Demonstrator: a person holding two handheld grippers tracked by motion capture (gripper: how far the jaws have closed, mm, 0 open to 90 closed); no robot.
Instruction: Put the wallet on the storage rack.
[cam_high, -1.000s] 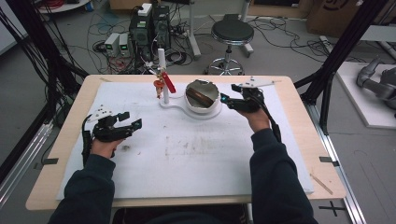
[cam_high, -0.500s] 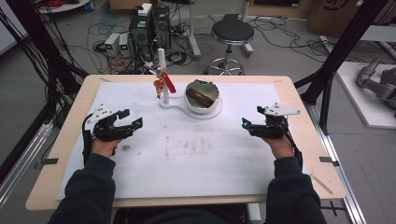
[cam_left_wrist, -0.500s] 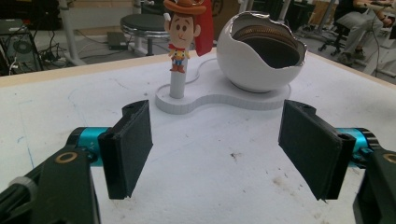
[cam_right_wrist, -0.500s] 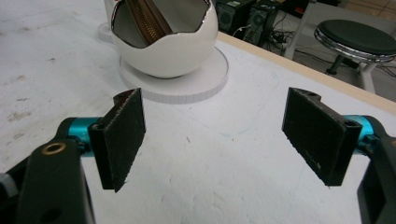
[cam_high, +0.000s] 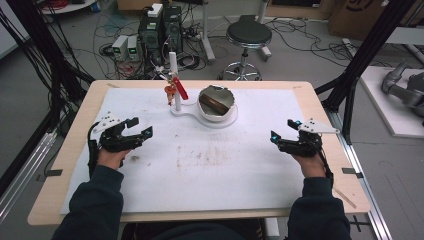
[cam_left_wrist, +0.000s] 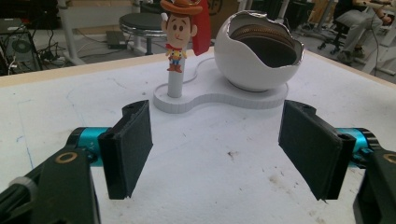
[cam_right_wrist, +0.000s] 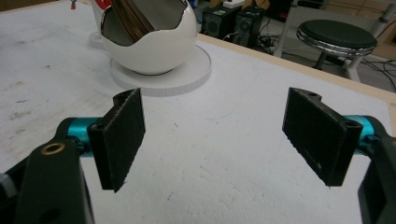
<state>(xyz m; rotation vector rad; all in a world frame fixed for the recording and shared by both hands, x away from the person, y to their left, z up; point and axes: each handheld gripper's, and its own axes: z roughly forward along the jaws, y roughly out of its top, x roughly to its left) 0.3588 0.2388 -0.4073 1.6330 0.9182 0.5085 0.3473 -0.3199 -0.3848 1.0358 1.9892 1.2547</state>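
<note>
A white eggshell-shaped bowl (cam_high: 220, 111) stands on a white base (cam_high: 187, 111) at the far middle of the table, with a brown zippered pouch (cam_high: 214, 101) inside it. A cowboy figurine (cam_high: 171, 90) is fixed on a post on the same base. My left gripper (cam_high: 142, 126) rests at the left, open, with the bowl (cam_left_wrist: 257, 70) and figurine (cam_left_wrist: 177, 32) ahead of it. My right gripper (cam_high: 281, 129) rests at the right, well away from the bowl (cam_right_wrist: 149, 51). Its jaws have just been opening and now stand wide, with nothing between them.
A white mat (cam_high: 210, 170) covers the wooden table (cam_high: 325, 125). Beyond the far edge are a round stool (cam_high: 248, 35), computer boxes (cam_high: 160, 25) and cables on the floor. Black frame posts (cam_high: 360, 65) rise at both sides.
My right hand has drawn back from beside the bowl, moving right and toward the near edge, with its jaws now wider. The left hand has stayed put.
</note>
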